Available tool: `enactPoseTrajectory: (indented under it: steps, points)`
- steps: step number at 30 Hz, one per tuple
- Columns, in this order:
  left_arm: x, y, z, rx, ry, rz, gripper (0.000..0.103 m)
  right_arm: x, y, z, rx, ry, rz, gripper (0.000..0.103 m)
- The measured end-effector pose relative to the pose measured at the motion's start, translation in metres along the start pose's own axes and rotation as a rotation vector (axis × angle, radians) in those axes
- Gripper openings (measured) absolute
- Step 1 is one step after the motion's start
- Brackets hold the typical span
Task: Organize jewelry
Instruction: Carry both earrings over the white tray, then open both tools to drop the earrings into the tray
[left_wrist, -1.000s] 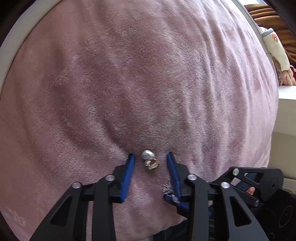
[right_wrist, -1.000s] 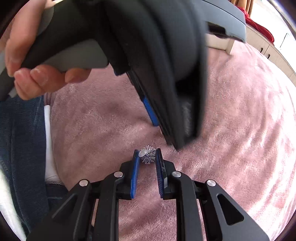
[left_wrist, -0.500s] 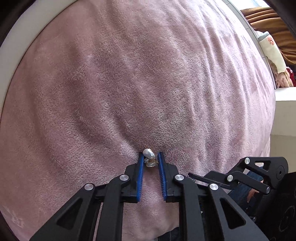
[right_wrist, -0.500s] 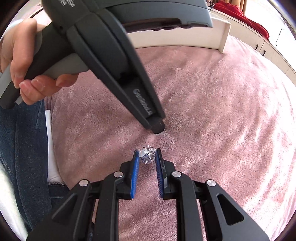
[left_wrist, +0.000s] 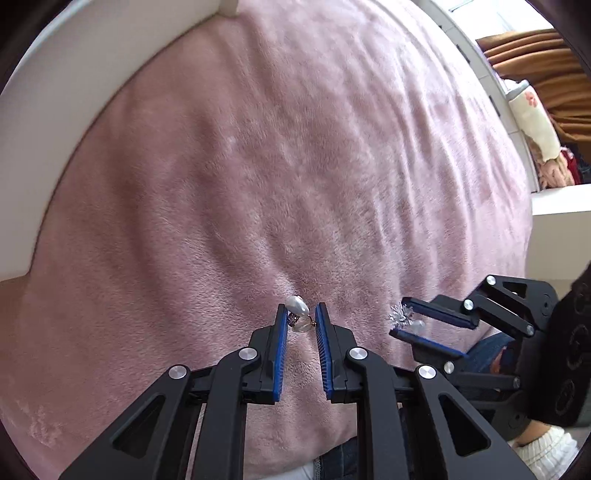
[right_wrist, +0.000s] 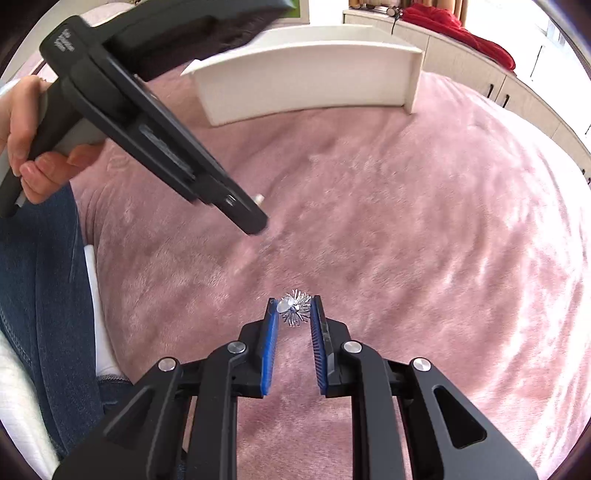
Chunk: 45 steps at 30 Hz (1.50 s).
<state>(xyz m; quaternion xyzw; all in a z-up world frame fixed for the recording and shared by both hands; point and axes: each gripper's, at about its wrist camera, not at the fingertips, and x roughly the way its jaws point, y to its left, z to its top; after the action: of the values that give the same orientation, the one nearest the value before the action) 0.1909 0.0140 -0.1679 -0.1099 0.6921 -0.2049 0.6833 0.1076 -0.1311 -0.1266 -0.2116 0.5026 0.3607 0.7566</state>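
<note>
Covering surface: pink plush blanket (left_wrist: 258, 166); left claw (left_wrist: 301, 319) grips pearl earring (left_wrist: 297, 305), right claw (right_wrist: 293, 310) spiky earring (right_wrist: 295, 308).

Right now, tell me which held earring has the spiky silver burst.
The one in the right gripper: the spiky earring. The left gripper holds a smooth pearl earring.

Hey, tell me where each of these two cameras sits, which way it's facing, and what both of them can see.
Left wrist: sits on the left hand-held gripper, looking down along its fingers at the pink blanket; a pearl earring is pinched at the tips, jeans show at the bottom.
Right wrist: sits on the right hand-held gripper, facing down toward a white tray; it grips a spiky silver earring; the left hand and jeans show.
Shared: the blanket, the spiky earring and each other's gripper.
</note>
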Motion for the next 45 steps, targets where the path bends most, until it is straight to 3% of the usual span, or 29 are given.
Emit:
enactPoseTrajectory:
  steps: [8, 15, 24, 31, 35, 45]
  points:
    - [-0.083, 0.016, 0.003, -0.003, -0.155, -0.039, 0.02, -0.026, -0.022, 0.032, 0.036, -0.076, -0.039, 0.018]
    - [-0.152, 0.041, 0.003, -0.045, -0.286, -0.064, 0.02, -0.051, -0.035, 0.086, 0.046, -0.173, -0.072, 0.018]
    - [-0.232, 0.097, 0.028, -0.112, -0.412, 0.015, 0.02, -0.069, -0.039, 0.181, 0.035, -0.286, -0.063, 0.018]
    - [-0.251, 0.12, 0.046, -0.128, -0.468, 0.104, 0.02, -0.069, -0.038, 0.243, 0.018, -0.315, -0.076, 0.018]
    - [-0.25, 0.128, 0.052, -0.116, -0.486, 0.217, 0.02, -0.061, -0.039, 0.267, 0.034, -0.314, -0.073, 0.018]
    - [-0.222, 0.143, 0.059, -0.131, -0.503, 0.267, 0.02, -0.028, -0.041, 0.301, 0.09, -0.282, -0.068, 0.018]
